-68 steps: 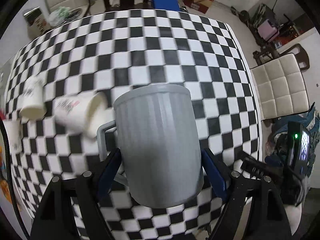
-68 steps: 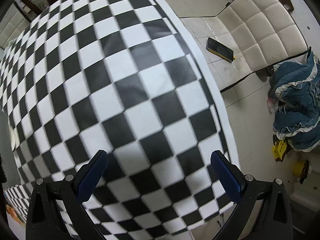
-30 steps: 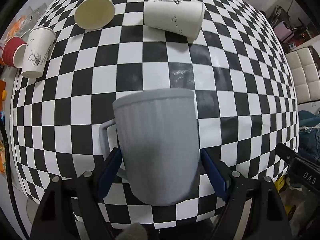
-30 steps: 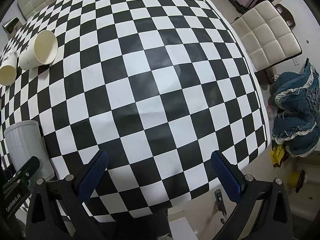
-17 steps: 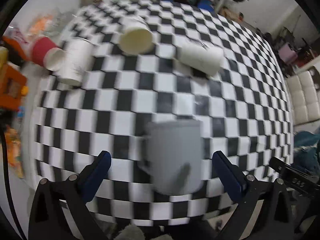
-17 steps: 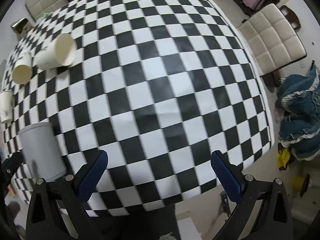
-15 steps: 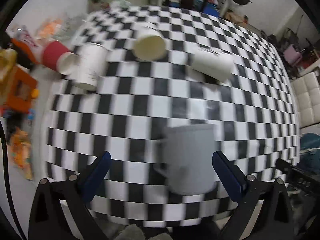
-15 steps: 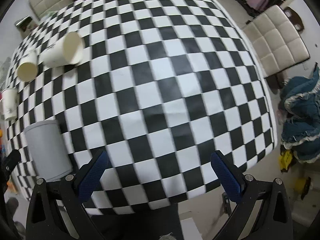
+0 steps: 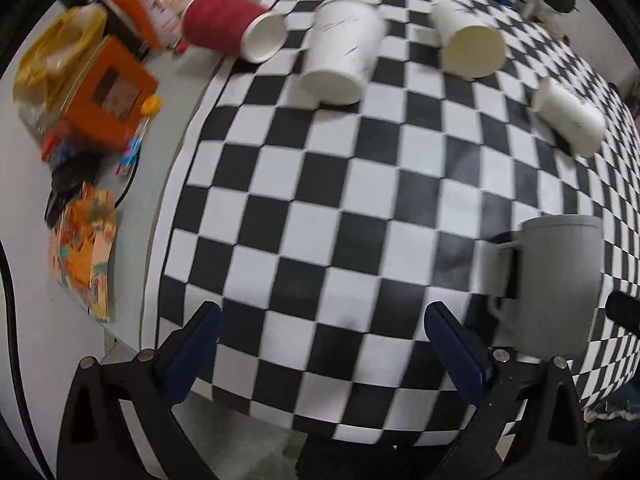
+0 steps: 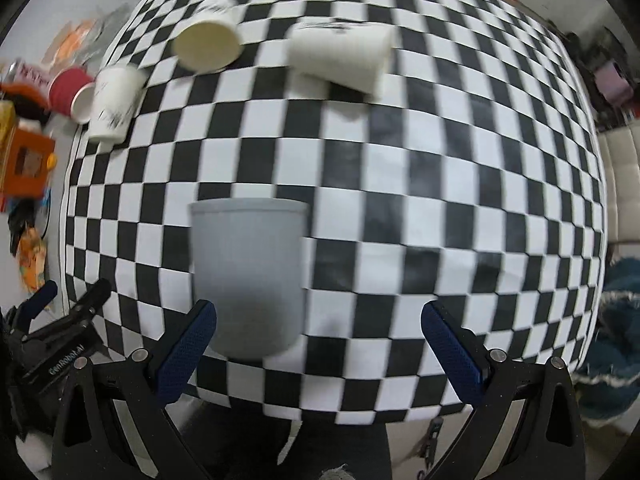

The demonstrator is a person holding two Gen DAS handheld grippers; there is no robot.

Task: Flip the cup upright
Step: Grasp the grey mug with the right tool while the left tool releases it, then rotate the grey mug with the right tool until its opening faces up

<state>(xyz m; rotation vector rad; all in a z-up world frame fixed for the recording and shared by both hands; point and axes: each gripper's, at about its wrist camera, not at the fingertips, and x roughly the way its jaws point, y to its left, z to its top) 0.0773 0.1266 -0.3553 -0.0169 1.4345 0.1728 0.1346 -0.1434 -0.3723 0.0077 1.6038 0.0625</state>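
A grey ribbed mug stands upright on the checkered table near its front edge, handle to the left; it also shows in the right wrist view. My left gripper is open and empty, to the left of the mug and apart from it. My right gripper is open and empty, with the mug just beyond its left finger. Three white paper cups and a red cup lie on their sides at the far side.
Orange boxes and packets clutter the grey surface left of the checkered cloth. The left gripper's body shows at the lower left of the right wrist view. A cream chair and blue cloth are on the right.
My left gripper let go of the grey mug, opened wide and pulled back and to the left. The mug now stands free. The right gripper swung to face the mug.
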